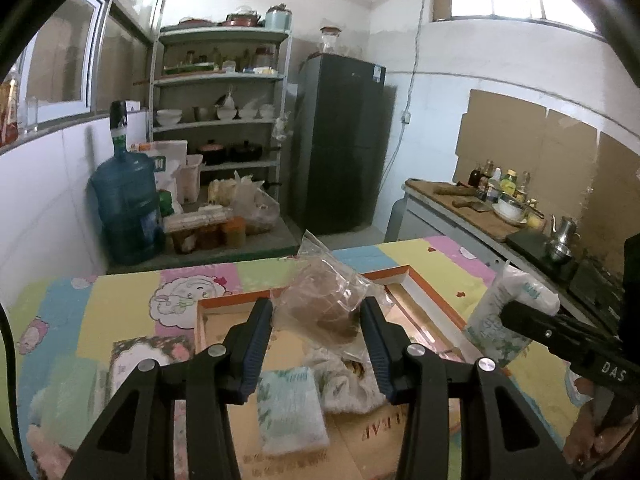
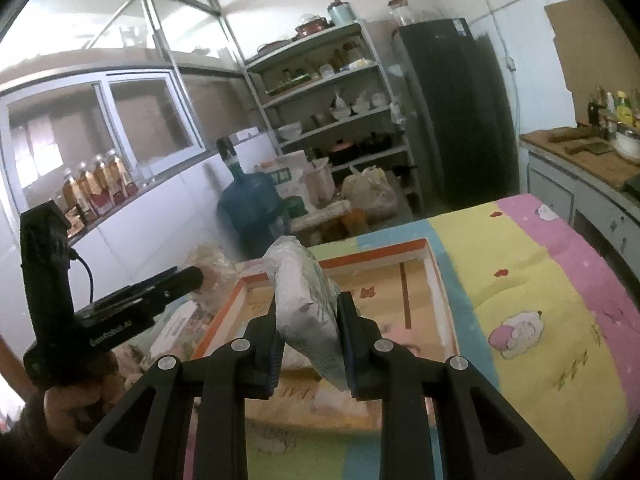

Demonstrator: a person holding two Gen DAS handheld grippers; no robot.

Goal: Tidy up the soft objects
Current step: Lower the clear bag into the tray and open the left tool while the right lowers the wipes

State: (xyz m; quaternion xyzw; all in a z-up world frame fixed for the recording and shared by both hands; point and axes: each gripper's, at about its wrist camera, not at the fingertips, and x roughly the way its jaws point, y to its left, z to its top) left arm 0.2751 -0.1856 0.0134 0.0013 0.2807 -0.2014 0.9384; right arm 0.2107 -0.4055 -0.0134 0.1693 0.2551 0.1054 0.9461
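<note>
My left gripper [image 1: 316, 308] is shut on a clear plastic bag [image 1: 324, 304] with something brown inside, and holds it above an orange-rimmed cardboard box [image 1: 400, 273] on the table. A green-and-white tissue pack [image 1: 290, 408] and a white fluffy cloth [image 1: 348, 384] lie in that box. My right gripper [image 2: 310, 300] is shut on a white soft pack with green print [image 2: 304, 300], tilted upright over the same box [image 2: 360, 259]. In the left wrist view this pack [image 1: 486, 328] hangs at the right, in the right gripper [image 1: 516, 314]. The left gripper [image 2: 188, 276] shows at the left of the right wrist view.
A pastel cartoon cloth [image 2: 540, 280] covers the table. A patterned flat pack [image 1: 148, 356] lies left of the box. Beyond the table stand a blue water jug [image 1: 124, 200], a shelf rack [image 1: 220, 120] and a dark fridge [image 1: 340, 140]. A counter [image 1: 472, 208] with bottles runs along the right.
</note>
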